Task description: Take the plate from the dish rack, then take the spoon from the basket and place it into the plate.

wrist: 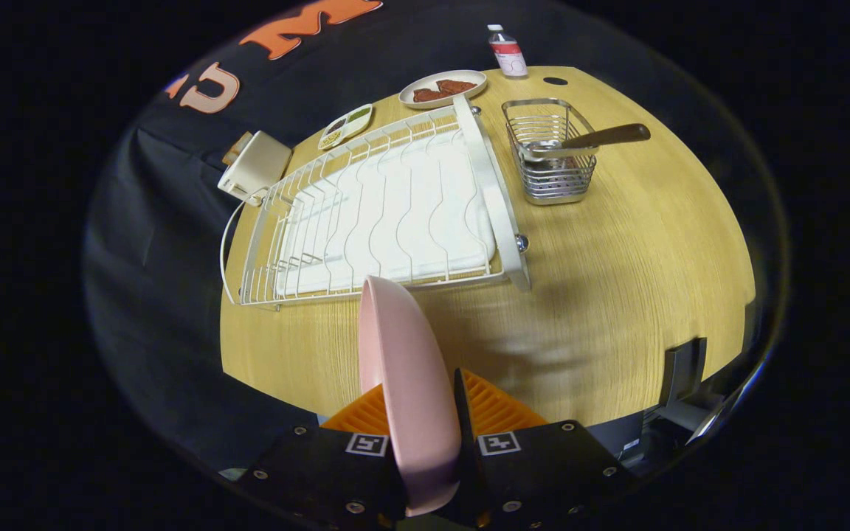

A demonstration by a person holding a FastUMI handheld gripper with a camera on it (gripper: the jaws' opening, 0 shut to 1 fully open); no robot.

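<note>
One plate held, one spoon waiting.
We saw the gripper (425, 413) jaws clamped on one plate (403, 361); one spoon (587, 141) sat in one basket (549, 151) beside one rack (388, 210).

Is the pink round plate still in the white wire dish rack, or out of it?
Out. The pink round plate stands on edge between the hand-held gripper fingers, over the table; the white wire dish rack beyond holds no dishes.

So the plate (410, 383) sits on edge between the jaws of the gripper (425, 413), both fingers pressed on it, above the worktop (617, 280). Dish rack (381, 214) lies just beyond at 12 o'clock. Basket (549, 151) is beside the rack at 1 o'clock, spoon (587, 140) in it, handle sticking out right. Behind the rack: a food plate (443, 88), a small tray (346, 125), and a bottle (508, 51) farthest back.
</note>
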